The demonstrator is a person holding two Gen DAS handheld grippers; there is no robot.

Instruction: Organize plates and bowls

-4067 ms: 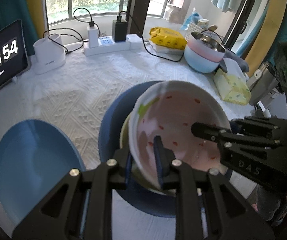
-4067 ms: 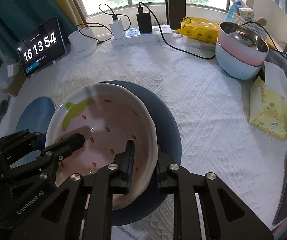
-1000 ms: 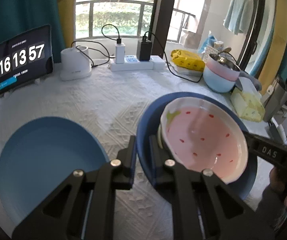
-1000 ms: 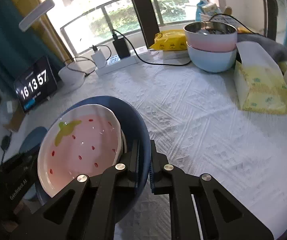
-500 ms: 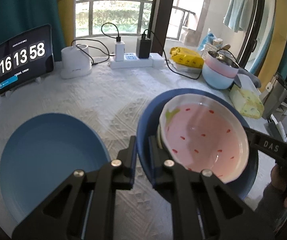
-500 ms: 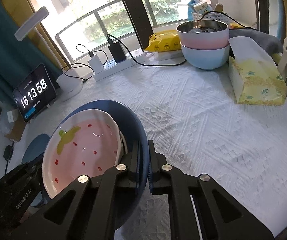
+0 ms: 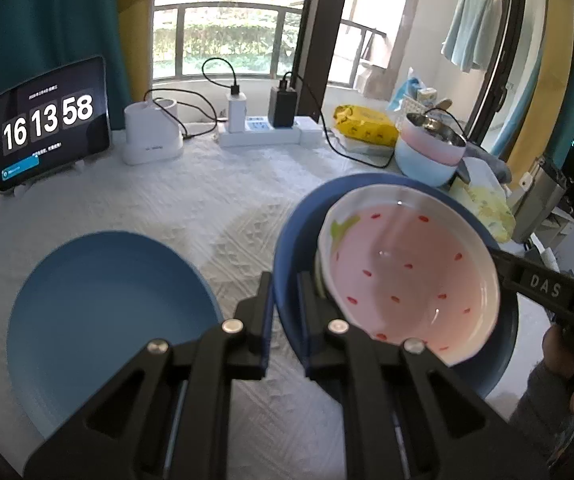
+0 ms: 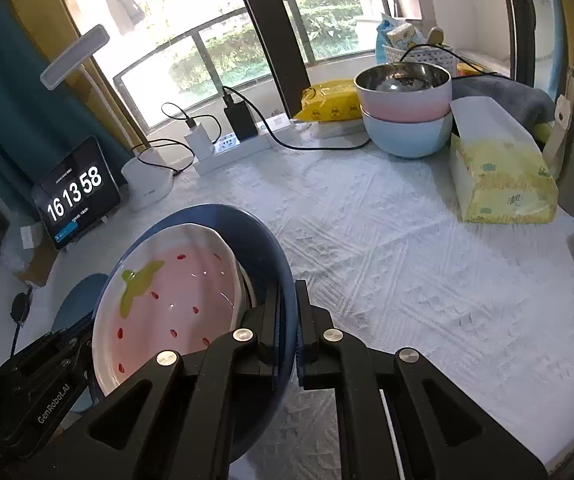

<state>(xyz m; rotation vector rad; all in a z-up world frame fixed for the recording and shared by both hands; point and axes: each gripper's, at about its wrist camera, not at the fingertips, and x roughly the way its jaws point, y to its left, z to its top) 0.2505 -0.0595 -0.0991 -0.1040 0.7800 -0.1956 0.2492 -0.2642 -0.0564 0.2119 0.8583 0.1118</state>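
the tablet clock (image 7: 49, 122) reads 16 13 58, one claw (image 7: 543, 285) says das, the other (image 8: 53, 402) genrobot.ai.

home, balcony-side table (image 8: 407, 280) w/ tissue box (image 8: 503, 184), towel (image 7: 471, 36)

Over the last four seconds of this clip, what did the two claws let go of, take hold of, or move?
Both claws released the pink strawberry-pattern bowl, now lying inside the dark blue plate. The left claw and the right claw each shut on that plate's rim from opposite sides and have raised it, tilted, off the white tablecloth. The light blue plate and the stacked pink and blue bowls stayed put.
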